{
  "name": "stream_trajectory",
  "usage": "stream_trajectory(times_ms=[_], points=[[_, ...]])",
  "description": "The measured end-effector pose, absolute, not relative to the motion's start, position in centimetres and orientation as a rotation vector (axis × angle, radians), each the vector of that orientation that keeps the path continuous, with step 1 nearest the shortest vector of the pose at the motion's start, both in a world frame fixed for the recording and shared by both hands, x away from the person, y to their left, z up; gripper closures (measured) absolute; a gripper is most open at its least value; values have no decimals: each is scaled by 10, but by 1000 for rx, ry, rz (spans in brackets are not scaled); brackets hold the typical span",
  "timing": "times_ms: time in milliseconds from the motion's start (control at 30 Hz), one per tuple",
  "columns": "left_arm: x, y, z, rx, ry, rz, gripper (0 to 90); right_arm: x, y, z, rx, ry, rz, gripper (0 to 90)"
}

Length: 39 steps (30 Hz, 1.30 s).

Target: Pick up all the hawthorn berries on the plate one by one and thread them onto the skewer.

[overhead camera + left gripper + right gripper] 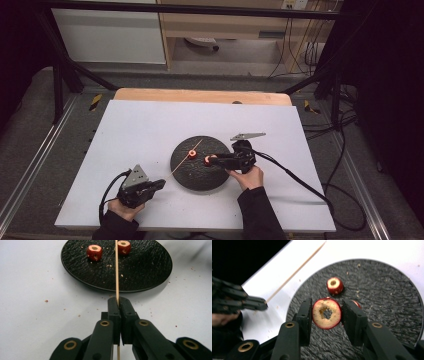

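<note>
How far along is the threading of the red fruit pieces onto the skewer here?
Early stage. Done: the left gripper is shut on the bare wooden skewer, which reaches over the black plate; the right gripper is shut on one cored fruit piece. In hand: bringing that piece toward the skewer. Left: threading it, and then the other fruit piece lying on the plate.

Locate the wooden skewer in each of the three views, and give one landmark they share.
High view: the wooden skewer runs diagonally from the left gripper up over the black plate, left of centre.
Left gripper view: it rises straight up the middle, clamped between the jaws.
Right gripper view: a thin diagonal line at upper left on the white table.
Shared landmark: the black plate.
</note>
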<state>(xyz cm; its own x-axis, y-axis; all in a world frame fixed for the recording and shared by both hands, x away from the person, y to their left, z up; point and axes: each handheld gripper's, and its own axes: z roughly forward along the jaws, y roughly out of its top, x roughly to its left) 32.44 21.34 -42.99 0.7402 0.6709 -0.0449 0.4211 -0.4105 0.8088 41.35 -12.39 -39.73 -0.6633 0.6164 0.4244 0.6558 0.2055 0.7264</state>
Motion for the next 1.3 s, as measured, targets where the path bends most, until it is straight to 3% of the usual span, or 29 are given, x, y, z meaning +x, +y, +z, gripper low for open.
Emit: stream_trajectory(times_ms=[1300], points=[[315,205,-427,1977,815,382,879,407,-125,-398,-1449,-1682,-2316,622]])
